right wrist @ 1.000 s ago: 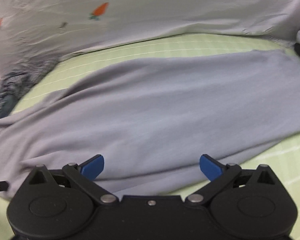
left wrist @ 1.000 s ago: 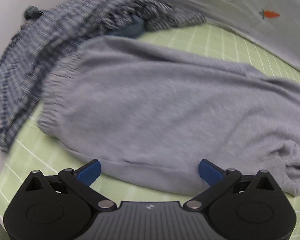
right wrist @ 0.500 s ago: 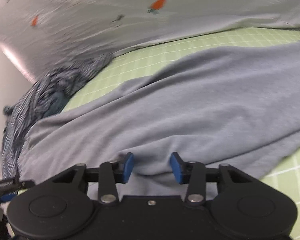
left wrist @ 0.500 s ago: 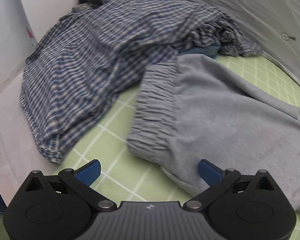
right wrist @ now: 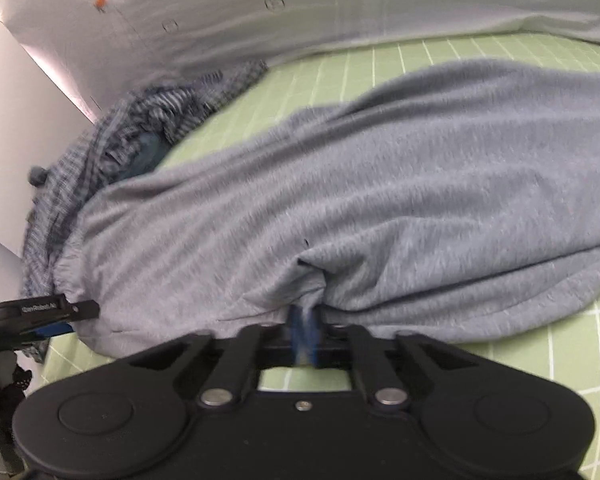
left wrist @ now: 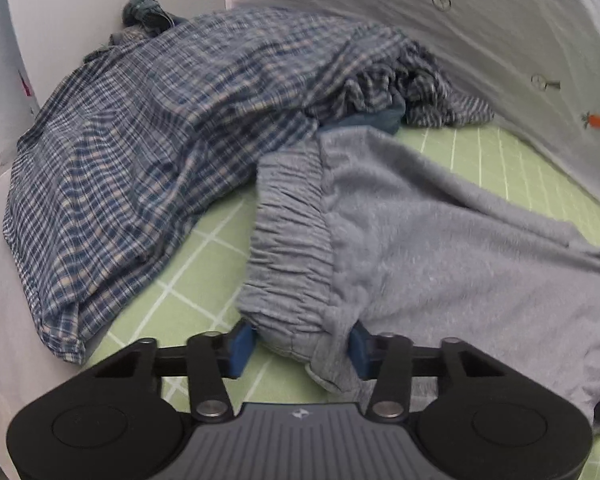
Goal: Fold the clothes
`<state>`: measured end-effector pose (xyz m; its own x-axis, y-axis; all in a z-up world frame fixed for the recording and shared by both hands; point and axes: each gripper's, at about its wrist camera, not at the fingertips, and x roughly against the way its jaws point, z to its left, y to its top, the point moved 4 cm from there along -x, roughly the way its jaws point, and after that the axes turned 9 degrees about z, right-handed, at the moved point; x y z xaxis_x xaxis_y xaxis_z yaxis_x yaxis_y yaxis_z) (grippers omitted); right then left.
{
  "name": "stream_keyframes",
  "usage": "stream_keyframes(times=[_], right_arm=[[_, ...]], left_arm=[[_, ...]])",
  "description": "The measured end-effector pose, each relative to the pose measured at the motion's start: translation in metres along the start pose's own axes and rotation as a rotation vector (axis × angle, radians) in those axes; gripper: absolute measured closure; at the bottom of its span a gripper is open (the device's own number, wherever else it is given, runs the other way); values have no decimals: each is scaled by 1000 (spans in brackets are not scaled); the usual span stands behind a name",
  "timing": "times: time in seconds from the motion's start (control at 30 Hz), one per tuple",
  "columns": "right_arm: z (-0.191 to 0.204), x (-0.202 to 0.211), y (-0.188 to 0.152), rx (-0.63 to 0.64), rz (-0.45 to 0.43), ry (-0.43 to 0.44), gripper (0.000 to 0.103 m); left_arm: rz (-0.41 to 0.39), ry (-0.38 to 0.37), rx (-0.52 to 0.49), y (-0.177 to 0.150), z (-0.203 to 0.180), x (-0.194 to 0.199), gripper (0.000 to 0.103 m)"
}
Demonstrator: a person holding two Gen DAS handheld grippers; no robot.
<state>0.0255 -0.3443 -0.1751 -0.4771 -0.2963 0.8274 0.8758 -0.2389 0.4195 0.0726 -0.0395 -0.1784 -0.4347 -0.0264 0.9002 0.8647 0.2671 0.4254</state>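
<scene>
My left gripper has just been closing w/ the near corner of the grey pants between the blue pads: the gathered elastic waistband bulges into the gap, and both pads look pressed against the bunched cloth, so I'm gripping the pants at the waistband end. My right gripper is clamped tight, jaws together, w/ a thin pinch of the pants fabric caught between the pads; cloth puckers into folds right above the pinch. The pants lie spread across the green grid mat, waistband toward the left side, legs running off to the right; in the right view they cover most of the mat, near hem just beside my gripper. A blue plaid shirt is heaped at the waistband end, partly on the mat, partly over a white surface at the edge, its edge touching or just beside the waistband; can't tell which. Something dark blue peeks from under the plaid heap next to the pants. A white cloth w/ small carrot prints rises along the far side of the mat. In the right view my left gripper's finger shows at the left edge, at the waistband corner. Both views are a bit blurred.
</scene>
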Motion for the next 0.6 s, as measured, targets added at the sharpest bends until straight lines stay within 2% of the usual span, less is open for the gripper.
stream_keyframes(times=[0.17, 0.27, 0.47, 0.53, 0.6], right_arm=[[3, 20, -12, 18, -40, 8, 102], [8, 29, -26, 64, -29, 17, 102], [3, 22, -47, 46, 76, 47, 102], [2, 25, -45, 50, 74, 37, 102], [4, 33, -37, 71, 36, 8, 98]], left_arm=[[-56, -39, 39, 6, 10, 11, 61], [-82, -33, 37, 5, 14, 18, 61], [-22, -53, 142, -12, 36, 17, 59], [-13, -52, 141, -18, 37, 18, 57], [-11, -42, 130, -22, 36, 19, 56]])
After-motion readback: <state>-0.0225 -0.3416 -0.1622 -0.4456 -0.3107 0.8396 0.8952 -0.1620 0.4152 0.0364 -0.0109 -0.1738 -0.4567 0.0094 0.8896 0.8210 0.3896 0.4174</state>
